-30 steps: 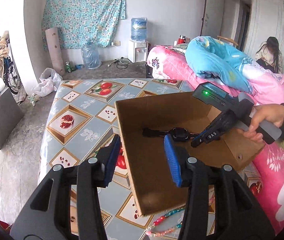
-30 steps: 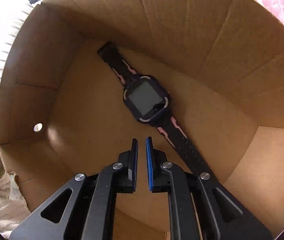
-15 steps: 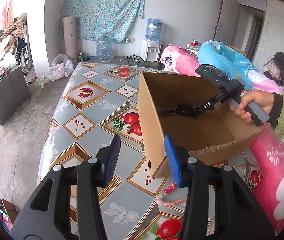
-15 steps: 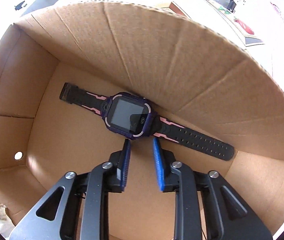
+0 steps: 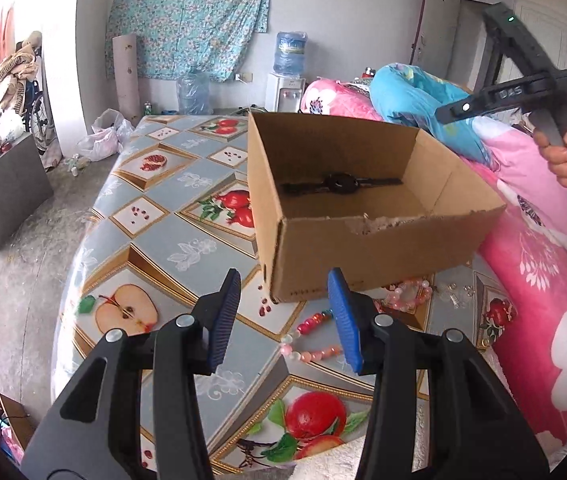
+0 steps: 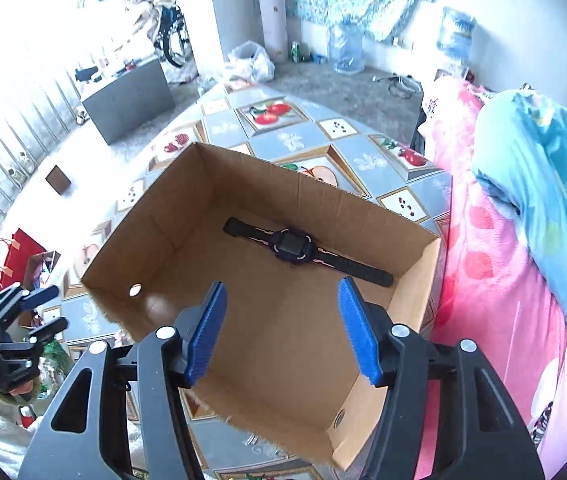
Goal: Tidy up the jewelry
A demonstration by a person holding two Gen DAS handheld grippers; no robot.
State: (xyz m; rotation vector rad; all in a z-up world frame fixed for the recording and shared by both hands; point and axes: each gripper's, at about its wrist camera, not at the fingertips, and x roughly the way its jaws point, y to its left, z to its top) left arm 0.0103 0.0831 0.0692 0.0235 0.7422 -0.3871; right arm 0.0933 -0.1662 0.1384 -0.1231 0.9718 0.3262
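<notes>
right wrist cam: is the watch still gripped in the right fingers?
No. The watch lies flat on the floor of the cardboard box, while the right gripper is open and empty above it.

Bright daylight throughout, strongest from the left. Blown-out white glare across the upper left of the right wrist view, washing out floor and wall there. Soft shadow inside the cardboard box [image 6: 283,332]. Heavy fisheye bending and dark vignette at every corner. Sharp focus centrally, softer toward the edges.
</notes>
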